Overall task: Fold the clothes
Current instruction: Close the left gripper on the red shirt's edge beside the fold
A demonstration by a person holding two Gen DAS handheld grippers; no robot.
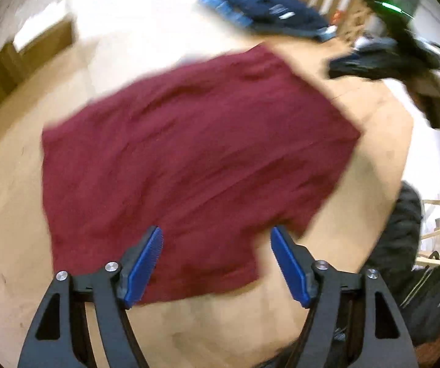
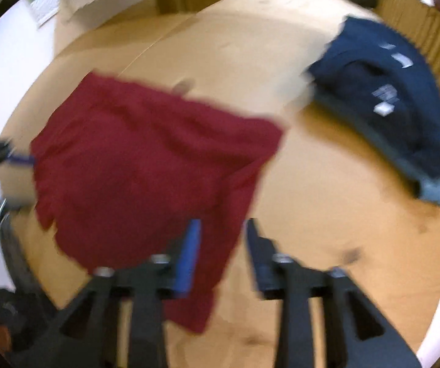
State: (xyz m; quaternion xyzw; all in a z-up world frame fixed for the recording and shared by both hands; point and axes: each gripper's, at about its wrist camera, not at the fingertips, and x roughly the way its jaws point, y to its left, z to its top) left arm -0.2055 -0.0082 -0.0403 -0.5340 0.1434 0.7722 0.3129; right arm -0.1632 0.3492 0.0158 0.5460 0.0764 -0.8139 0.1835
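Tan wood desk [image 1: 11,202] carries everything. Maroon garment [image 1: 189,159] lies spread flat across its middle, one narrow part trailing toward the near edge. Navy folded garment [image 2: 385,98] sits well apart near the far rim. Left gripper [image 1: 217,263] hovers over the maroon hem, jaws spread wide, nothing between them; right gripper [image 2: 223,254] likewise released.

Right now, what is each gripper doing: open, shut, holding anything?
Left gripper: open, empty, above the red garment.
Right gripper: open, holding nothing, at the red garment's edge.
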